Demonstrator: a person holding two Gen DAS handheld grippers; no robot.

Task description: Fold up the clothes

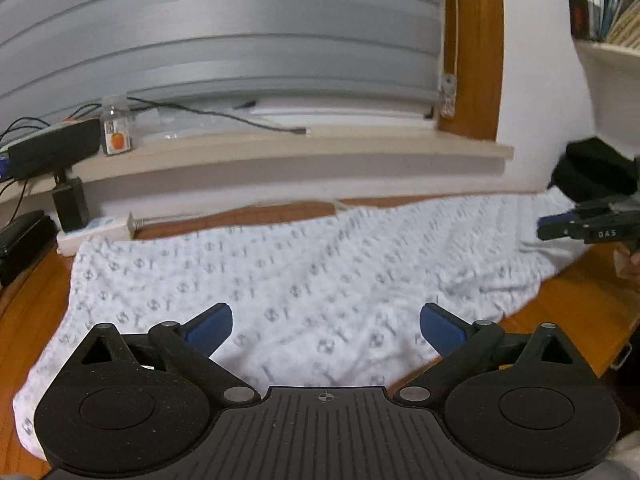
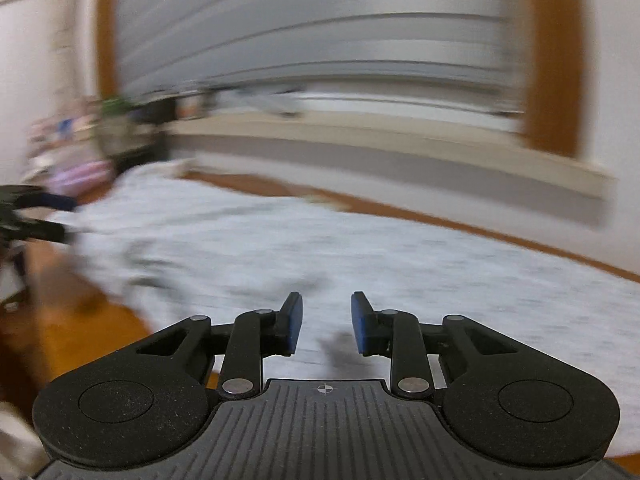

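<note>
A white, grey-patterned cotton garment (image 1: 280, 280) is lying spread flat on the orange-brown wooden worktop (image 1: 28, 312), between folds by the look of it. The left claw (image 1: 326, 326) is hovering over the near hem, spread wide and empty. The right claw (image 2: 326, 322) is standing narrowly parted, pinching nothing. The next move calls for gripping an edge; the hems are lying exposed, with bare worktop beside them for approach.
</note>
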